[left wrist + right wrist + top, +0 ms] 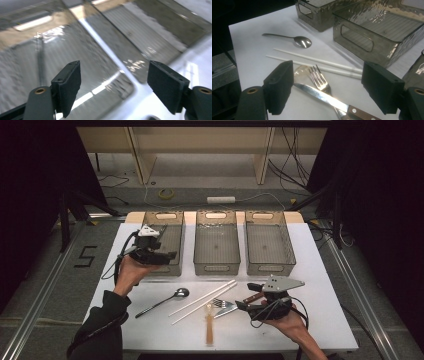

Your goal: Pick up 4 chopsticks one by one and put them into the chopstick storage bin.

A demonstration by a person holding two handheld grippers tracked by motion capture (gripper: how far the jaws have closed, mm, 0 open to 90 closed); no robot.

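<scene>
My left gripper (169, 255) hovers over the left smoky plastic bin (176, 270), jaws open and empty. In the left gripper view, the left gripper (113, 82) looks down on that bin's ribbed floor (37, 62), blurred. My right gripper (248, 296) stands open low over the table. Between its jaws in the right gripper view, the right gripper (327, 85) frames a wood-handled knife (324, 96) lying across a metal fork (319, 77), untouched. A metal spoon (165, 301) and two white chopsticks (202, 300) lie on the white table to the left.
Middle bin (216, 268) and right bin (270, 268) stand in a row beside the left one; both look empty. A pale amber utensil (209, 330) lies near the table's front edge. The person's forearms come in from the bottom. Cables cross the floor beyond the table.
</scene>
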